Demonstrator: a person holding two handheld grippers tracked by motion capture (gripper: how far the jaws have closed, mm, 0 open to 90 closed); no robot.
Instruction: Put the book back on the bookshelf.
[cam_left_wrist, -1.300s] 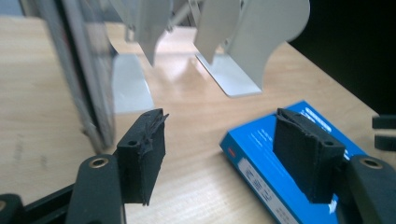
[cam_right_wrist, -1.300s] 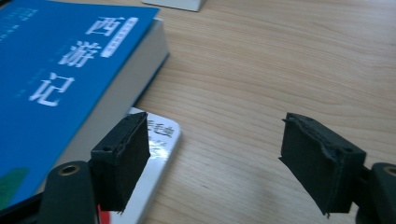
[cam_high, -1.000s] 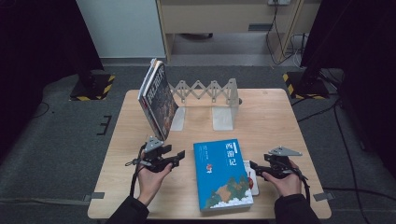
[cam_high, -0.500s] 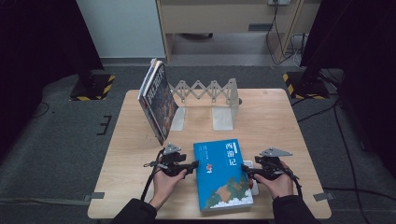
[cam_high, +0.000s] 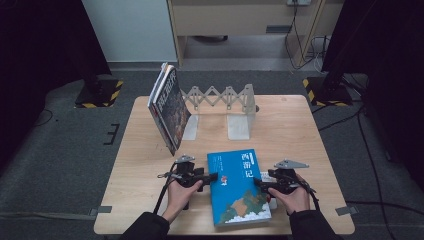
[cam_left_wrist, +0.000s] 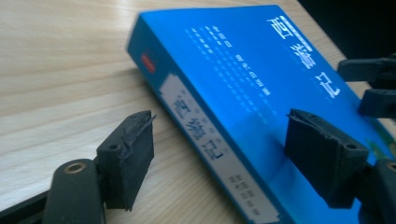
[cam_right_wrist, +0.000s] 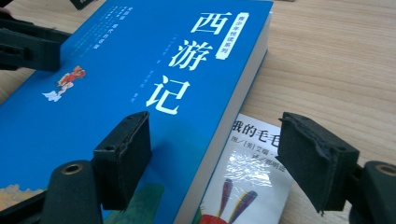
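I'm straddling the blue book (cam_high: 237, 187), lying flat near the table's (cam_high: 300, 125) 6 o'clock edge, long axis 12-to-6, title toward 12. My left gripper (cam_high: 212, 177), just widening, and right gripper (cam_high: 259, 183) are both spread.

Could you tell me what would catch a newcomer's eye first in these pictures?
The bright blue book lying flat at the table's near edge, with the left gripper and the right gripper at its two long sides, jaws open. Behind it, a dark book leans against the grey folding rack.
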